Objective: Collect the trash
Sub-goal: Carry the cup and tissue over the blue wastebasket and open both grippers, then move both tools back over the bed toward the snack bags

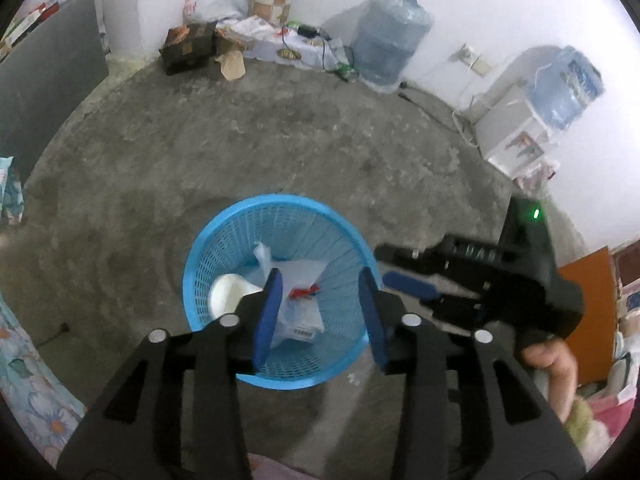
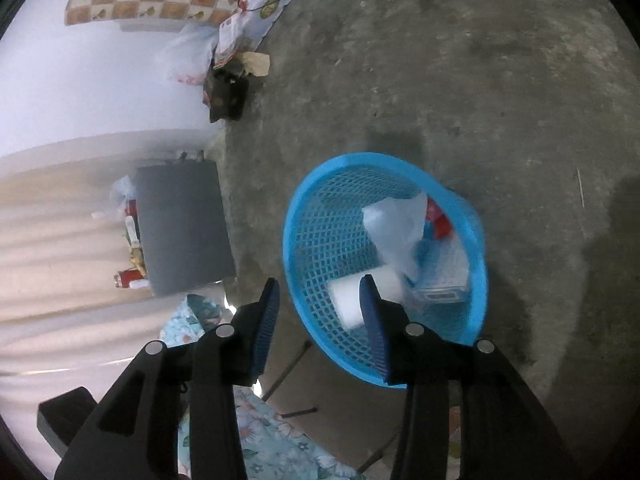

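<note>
Rough concrete floor [image 1: 280,128] carried one blue basket [image 1: 224,240], holding one white cup [image 1: 228,294], one plastic bag [image 1: 298,280] and one small box [image 2: 444,280]. Both left tongs [image 1: 320,312] and right tongs [image 2: 320,320] stood open, empty. Contents looked light and soft; the stiff rim seemed the best hold.

Left hand-held gripper [image 1: 320,312], right hand-held gripper [image 2: 320,320]: jaws apart, empty.

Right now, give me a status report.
Both grippers, left and right, open, empty. Blue basket holds plastic bag, white roll. Nothing in the way.
</note>
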`<state>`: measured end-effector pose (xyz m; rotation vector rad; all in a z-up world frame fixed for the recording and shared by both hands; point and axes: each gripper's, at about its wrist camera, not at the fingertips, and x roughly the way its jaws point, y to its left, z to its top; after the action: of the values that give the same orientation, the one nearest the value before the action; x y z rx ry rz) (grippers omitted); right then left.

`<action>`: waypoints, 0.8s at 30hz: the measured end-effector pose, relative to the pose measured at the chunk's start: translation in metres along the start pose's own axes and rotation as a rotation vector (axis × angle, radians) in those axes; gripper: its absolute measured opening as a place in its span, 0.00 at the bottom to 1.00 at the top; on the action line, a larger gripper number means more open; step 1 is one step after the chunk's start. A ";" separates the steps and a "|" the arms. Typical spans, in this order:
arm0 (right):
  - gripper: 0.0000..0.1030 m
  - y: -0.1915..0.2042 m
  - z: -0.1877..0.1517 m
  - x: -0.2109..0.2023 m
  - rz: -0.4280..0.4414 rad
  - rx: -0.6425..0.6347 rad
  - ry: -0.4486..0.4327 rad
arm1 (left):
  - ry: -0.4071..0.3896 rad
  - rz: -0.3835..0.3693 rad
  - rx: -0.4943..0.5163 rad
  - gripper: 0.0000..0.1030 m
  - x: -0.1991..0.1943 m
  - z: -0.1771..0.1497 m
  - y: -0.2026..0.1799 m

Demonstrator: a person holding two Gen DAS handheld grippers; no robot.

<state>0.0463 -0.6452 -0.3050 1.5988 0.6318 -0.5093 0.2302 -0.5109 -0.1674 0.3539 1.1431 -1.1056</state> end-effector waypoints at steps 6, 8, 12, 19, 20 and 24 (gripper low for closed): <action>0.46 -0.001 -0.025 -0.032 0.057 0.008 -0.055 | -0.064 -0.016 -0.023 0.44 -0.046 -0.002 -0.012; 0.47 0.006 -0.040 -0.047 0.059 -0.011 -0.084 | -0.086 -0.023 -0.037 0.46 -0.066 -0.002 -0.017; 0.48 0.029 -0.075 -0.077 0.054 -0.108 -0.120 | -0.171 -0.039 -0.064 0.52 -0.130 -0.010 -0.030; 0.57 0.085 -0.151 -0.141 0.080 -0.336 -0.162 | -0.328 -0.004 -0.059 0.67 -0.258 -0.050 -0.043; 0.59 0.096 -0.165 -0.149 0.086 -0.390 -0.159 | -0.353 0.009 -0.064 0.70 -0.278 -0.059 -0.042; 0.64 0.130 -0.204 -0.168 0.086 -0.564 -0.121 | -0.418 0.079 -0.090 0.75 -0.349 -0.106 -0.031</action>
<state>-0.0008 -0.4693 -0.0731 1.0488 0.5512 -0.3216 0.1491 -0.2689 0.0947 0.0880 0.7972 -0.9966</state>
